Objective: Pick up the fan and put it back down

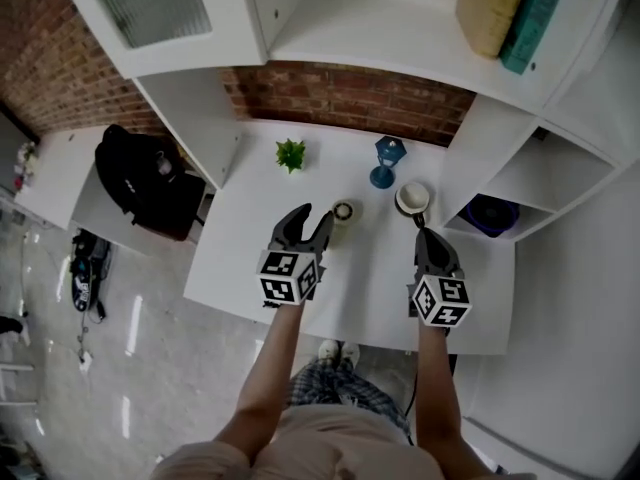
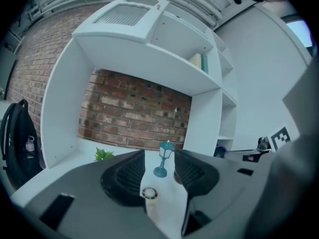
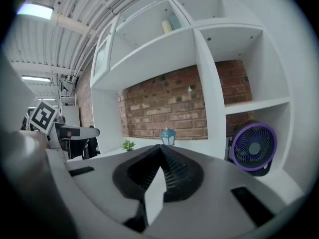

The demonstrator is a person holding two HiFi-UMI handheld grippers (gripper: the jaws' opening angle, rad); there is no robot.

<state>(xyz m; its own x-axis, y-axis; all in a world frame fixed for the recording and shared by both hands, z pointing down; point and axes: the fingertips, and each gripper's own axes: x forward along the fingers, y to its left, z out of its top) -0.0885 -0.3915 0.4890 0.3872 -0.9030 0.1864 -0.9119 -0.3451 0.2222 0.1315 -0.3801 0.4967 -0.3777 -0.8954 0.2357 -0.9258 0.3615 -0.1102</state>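
Note:
The purple fan (image 1: 490,214) stands in a low cubby of the white shelf unit at the right; the right gripper view shows the fan (image 3: 254,147) upright, facing out. Neither gripper touches it. My left gripper (image 1: 312,220) hovers over the middle of the white desk (image 1: 250,268), open, with nothing between its fingers. In its own view the left gripper (image 2: 159,159) frames a blue lantern (image 2: 164,158) far behind. My right gripper (image 1: 426,236) is held above the desk's right side, left of the cubby. The right gripper (image 3: 160,148) is shut, tips meeting, holding nothing.
On the desk stand a small green plant (image 1: 290,154), the blue lantern (image 1: 388,160), a small round roll (image 1: 345,211) and a white round dish (image 1: 413,198). A black backpack (image 1: 145,178) lies on a side table at left. Books (image 1: 510,8) sit on the top shelf.

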